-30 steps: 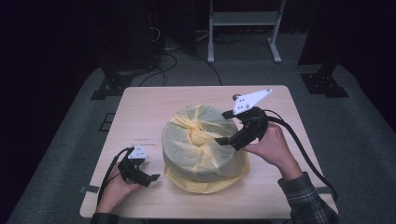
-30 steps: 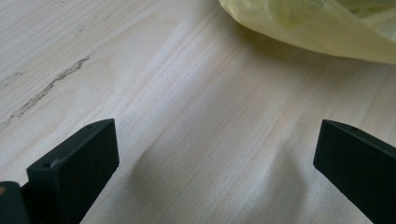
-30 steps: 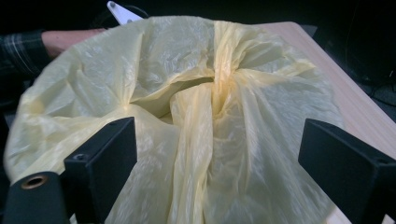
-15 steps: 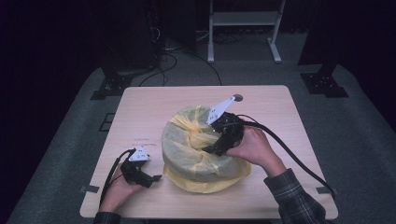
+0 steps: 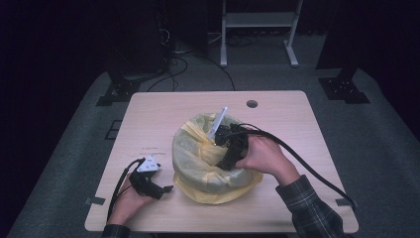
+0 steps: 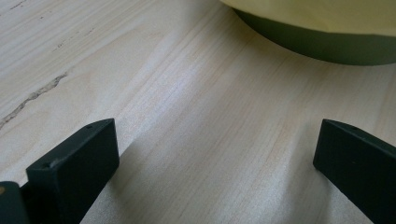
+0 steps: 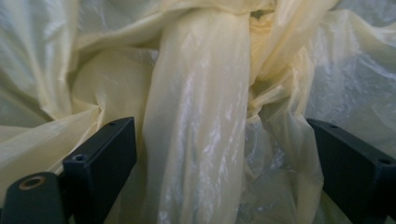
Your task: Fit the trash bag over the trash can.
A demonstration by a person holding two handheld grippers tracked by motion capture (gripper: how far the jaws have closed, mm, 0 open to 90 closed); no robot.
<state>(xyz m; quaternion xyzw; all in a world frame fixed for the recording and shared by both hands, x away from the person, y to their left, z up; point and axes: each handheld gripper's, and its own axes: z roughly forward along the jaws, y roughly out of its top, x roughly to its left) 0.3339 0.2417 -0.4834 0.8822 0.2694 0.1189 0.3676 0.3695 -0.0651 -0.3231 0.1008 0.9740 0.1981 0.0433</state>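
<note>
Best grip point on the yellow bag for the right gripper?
The twisted band of plastic at the top of the yellow bag. It runs as a firm rope between the right gripper's open jaws, while the film around it is slack. Come from above and close across the band.

Wooden table (image 5: 163, 116) (pale, grained) bears a yellow-bagged bin (image 5: 198, 158).

Thin, glossy, crinkled yellow plastic bag (image 7: 196, 116) on a pale, matt, fine-grained wooden table (image 6: 187, 140); matt black tongs.
</note>
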